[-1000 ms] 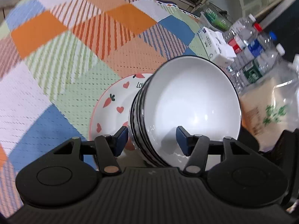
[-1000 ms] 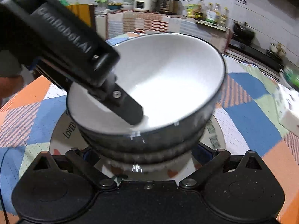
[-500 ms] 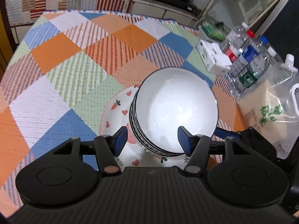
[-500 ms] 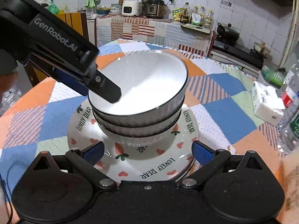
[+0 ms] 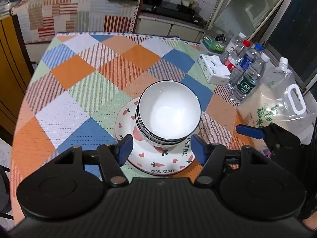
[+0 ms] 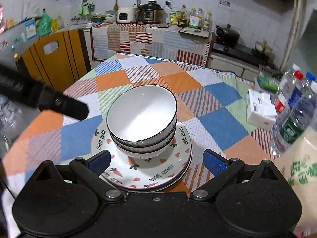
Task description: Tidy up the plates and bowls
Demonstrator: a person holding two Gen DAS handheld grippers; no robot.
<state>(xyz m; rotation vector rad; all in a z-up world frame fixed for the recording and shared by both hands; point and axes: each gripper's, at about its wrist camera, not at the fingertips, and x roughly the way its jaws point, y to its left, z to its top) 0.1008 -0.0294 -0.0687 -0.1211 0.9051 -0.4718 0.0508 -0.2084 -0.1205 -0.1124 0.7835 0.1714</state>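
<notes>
Domestic kitchen; round desk under a checked orange, blue and green cloth. At centre, nested white ribbed ceramic bowls sit mouth-up on stacked carrot-and-heart printed plates. Round ware, so no long axis; stack axis vertical. Left gripper and right gripper both gape, empty, clear of the stack. Judgement: stacking appears complete; withdraw level, avoiding rims.

"LOVELY BEAR" on plate
</notes>
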